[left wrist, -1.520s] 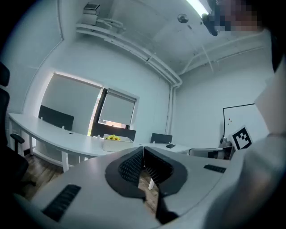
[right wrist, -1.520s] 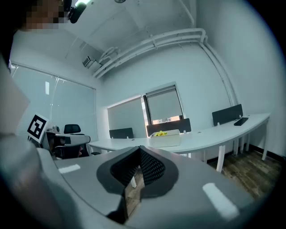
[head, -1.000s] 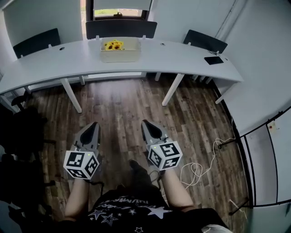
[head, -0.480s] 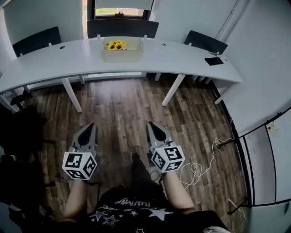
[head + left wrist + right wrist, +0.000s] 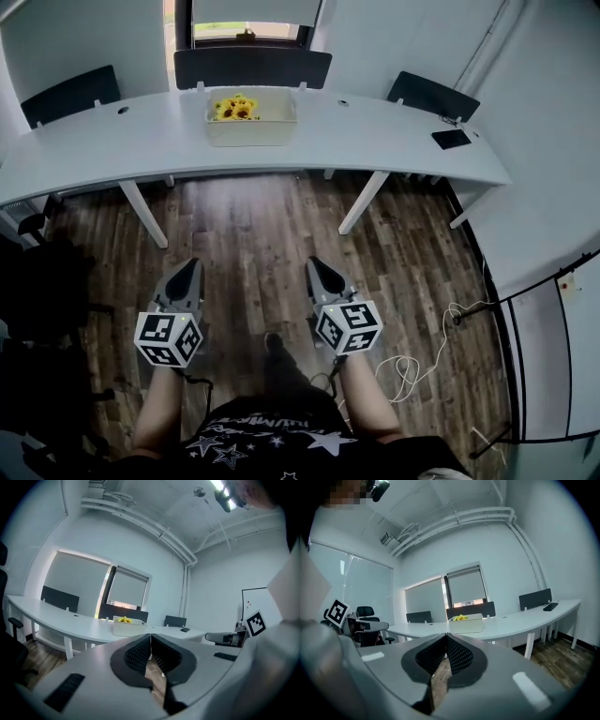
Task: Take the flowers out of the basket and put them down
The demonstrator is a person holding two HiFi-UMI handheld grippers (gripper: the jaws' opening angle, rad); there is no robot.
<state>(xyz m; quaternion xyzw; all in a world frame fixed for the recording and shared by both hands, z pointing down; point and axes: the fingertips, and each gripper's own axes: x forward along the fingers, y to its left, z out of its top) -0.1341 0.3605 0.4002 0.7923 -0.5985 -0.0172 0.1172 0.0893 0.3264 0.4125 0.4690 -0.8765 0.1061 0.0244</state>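
Yellow flowers [image 5: 234,108] lie in a white basket [image 5: 251,129] on the long white curved desk [image 5: 112,150] at the far side of the room. The basket [image 5: 127,628] with its flowers [image 5: 124,619] also shows far off in the left gripper view, and the basket [image 5: 466,624] with flowers [image 5: 460,617] in the right gripper view. My left gripper [image 5: 190,266] and right gripper [image 5: 311,265] hang low over the wood floor, well short of the desk. Both are shut with nothing between the jaws.
Dark chairs [image 5: 251,67] stand behind the desk. A black phone [image 5: 451,139] lies on the desk's right end. A white cable [image 5: 412,356] coils on the floor at the right. White desk legs [image 5: 362,202] stand ahead, and a glass partition [image 5: 553,337] runs along the right.
The desk and basket sit slightly lower and larger in the head view, so I have moved closer. Both grippers stay low and shut, side by side.
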